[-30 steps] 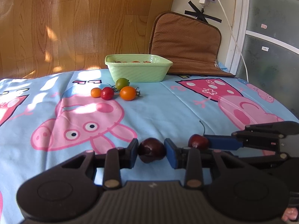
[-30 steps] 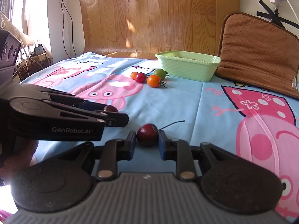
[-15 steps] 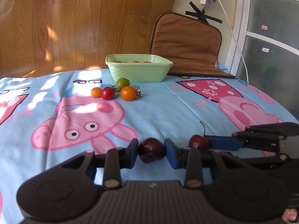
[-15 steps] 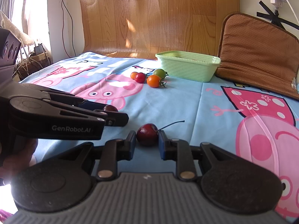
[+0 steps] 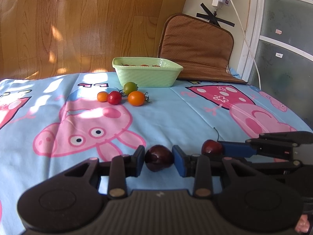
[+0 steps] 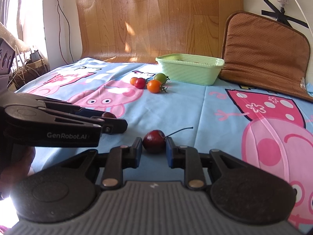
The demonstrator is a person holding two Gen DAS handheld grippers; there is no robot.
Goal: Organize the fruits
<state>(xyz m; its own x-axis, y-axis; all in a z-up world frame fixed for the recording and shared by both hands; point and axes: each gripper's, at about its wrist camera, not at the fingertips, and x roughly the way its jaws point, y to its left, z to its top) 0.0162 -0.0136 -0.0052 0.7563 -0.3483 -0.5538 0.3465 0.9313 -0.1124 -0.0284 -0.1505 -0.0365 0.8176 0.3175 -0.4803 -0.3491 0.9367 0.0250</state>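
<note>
Left gripper [image 5: 158, 157]: blue pads closed on dark cherry [image 5: 158, 157], low over cartoon-pig bedsheet [image 5: 176, 113]. Right gripper [image 5: 221, 149]: enters from right, blue finger against red cherry w/ stem [image 5: 211, 146]; far finger hidden. Mid-sheet cluster, touching or nearly: sm. orange tomato [image 5: 102, 96], red tomato [image 5: 114, 97], green tomato [image 5: 130, 87], lg. orange tomato [image 5: 136, 98]. Behind: green basket [image 5: 148, 76], fruit tops just visible at rim. Brown cushion [image 5: 197, 49] leaning on wall, right of basket.
</note>
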